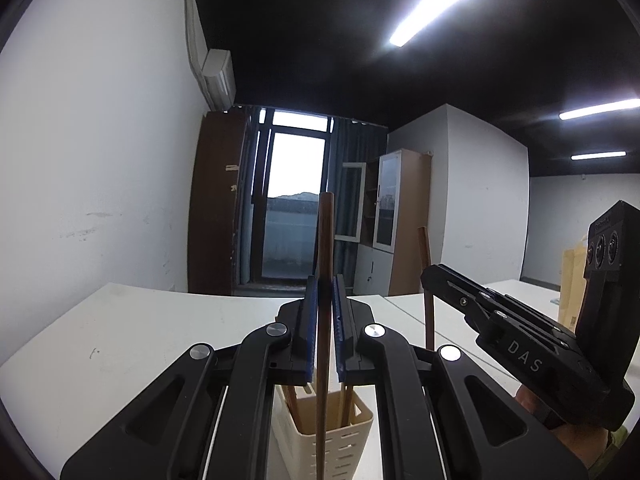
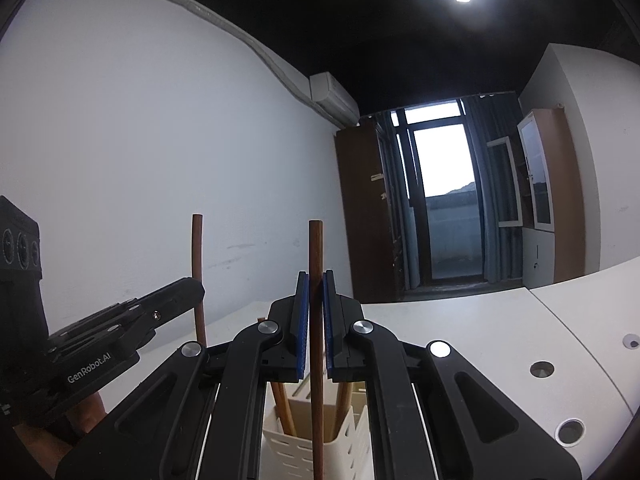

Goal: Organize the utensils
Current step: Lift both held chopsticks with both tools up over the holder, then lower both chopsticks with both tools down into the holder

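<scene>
A thin brown wooden chopstick (image 1: 325,280) is being pinched upright between the blue pads of the left gripper (image 1: 325,320), its lower end reaching down beside the near wall of a cream slotted plastic utensil holder (image 1: 340,444). A second brown wooden chopstick (image 2: 316,320) is being clamped likewise by the right gripper (image 2: 316,320) over the same holder, where more chopsticks (image 2: 286,408) are leaning inside. The holder is standing on a white table (image 2: 460,328), with a white wall (image 2: 160,140) at left and a dark glass door (image 1: 292,208) far behind.
</scene>
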The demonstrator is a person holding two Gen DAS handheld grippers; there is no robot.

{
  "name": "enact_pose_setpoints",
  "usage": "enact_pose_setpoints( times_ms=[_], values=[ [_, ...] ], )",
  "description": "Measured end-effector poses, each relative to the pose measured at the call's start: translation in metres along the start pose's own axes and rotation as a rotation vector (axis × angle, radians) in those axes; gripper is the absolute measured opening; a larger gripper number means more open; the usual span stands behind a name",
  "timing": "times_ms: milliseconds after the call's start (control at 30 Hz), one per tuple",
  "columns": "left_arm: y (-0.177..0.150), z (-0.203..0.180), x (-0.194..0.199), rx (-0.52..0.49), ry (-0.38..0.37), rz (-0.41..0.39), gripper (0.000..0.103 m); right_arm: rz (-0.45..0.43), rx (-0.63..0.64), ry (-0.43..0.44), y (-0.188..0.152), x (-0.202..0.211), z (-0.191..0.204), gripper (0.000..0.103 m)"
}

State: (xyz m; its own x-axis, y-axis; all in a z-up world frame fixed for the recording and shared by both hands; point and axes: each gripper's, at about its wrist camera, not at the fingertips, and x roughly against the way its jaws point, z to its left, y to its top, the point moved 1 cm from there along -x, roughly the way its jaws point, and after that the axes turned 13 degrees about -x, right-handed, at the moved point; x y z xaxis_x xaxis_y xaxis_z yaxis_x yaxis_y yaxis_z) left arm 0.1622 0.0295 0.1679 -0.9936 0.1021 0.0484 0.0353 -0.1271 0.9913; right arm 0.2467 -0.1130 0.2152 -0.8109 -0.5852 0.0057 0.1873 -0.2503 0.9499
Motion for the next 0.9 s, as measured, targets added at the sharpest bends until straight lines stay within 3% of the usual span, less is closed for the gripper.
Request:
enact_pose_setpoints(
  times_ms=[133,433,700,900],
  values=[
    [0.005,0.003,0.001,0.017,0.024,-0.057,0.007,-0.049,-0.003,0.032,0.004,-0.002,0.001,0.007],
    [0.021,0.008,0.022,0.062,0.105,-0.28,0.007,-0.224,-0.046,0.112,0.025,0.007,0.0,0.007],
    [0.013,-0.004,0.007,0.05,0.12,-0.285,0.007,-0.305,-0.043,0.134,0.022,0.002,-0.004,0.007],
    [0.007,-0.005,-0.01,0.037,0.113,-0.237,0.007,-0.286,-0.047,0.123,0.013,-0.009,-0.007,0.007]
  ],
)
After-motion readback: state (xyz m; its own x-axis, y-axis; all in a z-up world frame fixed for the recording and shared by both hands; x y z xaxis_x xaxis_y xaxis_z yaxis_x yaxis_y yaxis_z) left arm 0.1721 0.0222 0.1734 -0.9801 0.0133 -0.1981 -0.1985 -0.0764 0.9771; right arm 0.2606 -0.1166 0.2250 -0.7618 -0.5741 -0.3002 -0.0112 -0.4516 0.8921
